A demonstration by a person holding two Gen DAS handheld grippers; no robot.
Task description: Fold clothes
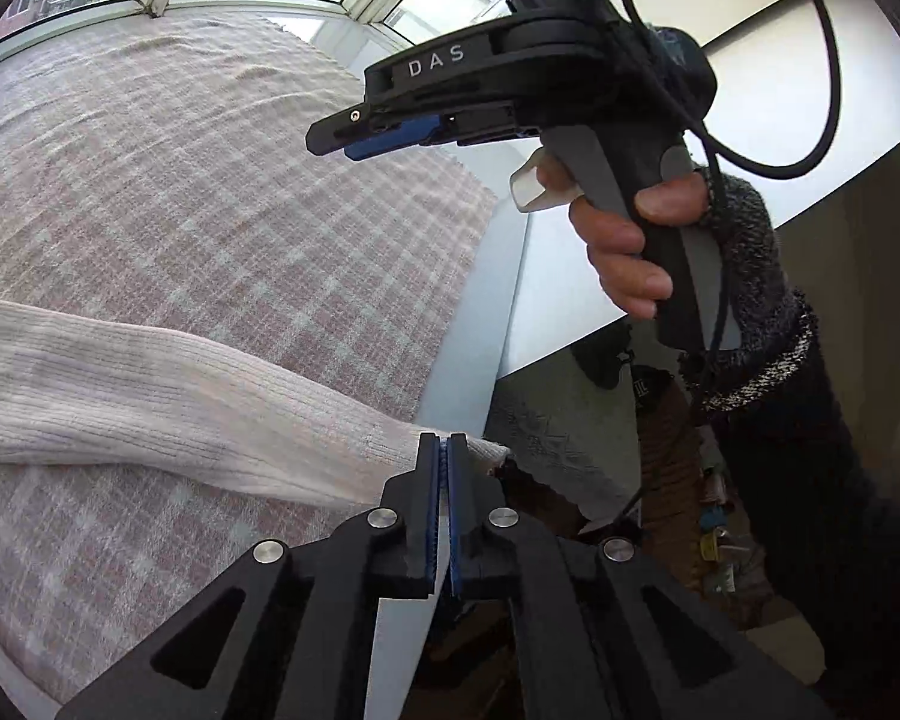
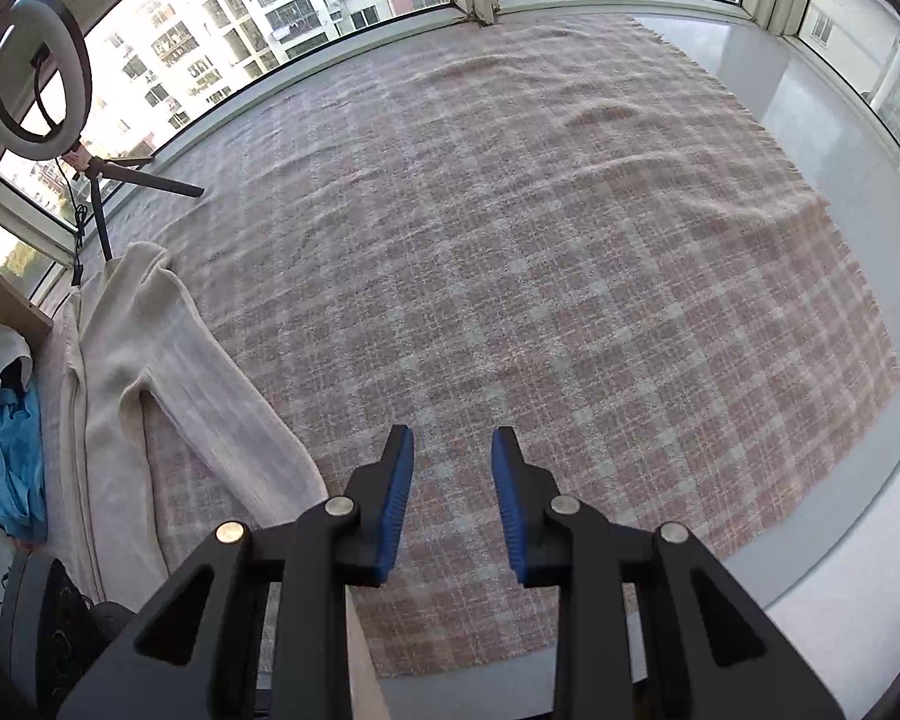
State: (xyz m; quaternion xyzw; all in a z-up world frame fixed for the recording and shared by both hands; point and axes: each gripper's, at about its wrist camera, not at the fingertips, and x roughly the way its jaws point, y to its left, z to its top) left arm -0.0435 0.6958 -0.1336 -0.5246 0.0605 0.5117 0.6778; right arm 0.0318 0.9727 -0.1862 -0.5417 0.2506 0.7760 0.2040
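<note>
Pinching the sweater (image 1: pixel 150 396) cuff in the closed left gripper (image 1: pixel 444 450), lifted over the plaid blanket (image 1: pixel 210 180). Right gripper (image 2: pixel 453 450) open, empty, above blanket, sweater alongside; "DAS" readable on its body.

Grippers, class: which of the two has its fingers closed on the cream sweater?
The left gripper: its fingers pinch the cuff of the cream sweater. The right gripper has parted fingers with nothing between them, above the checked blanket.
</note>
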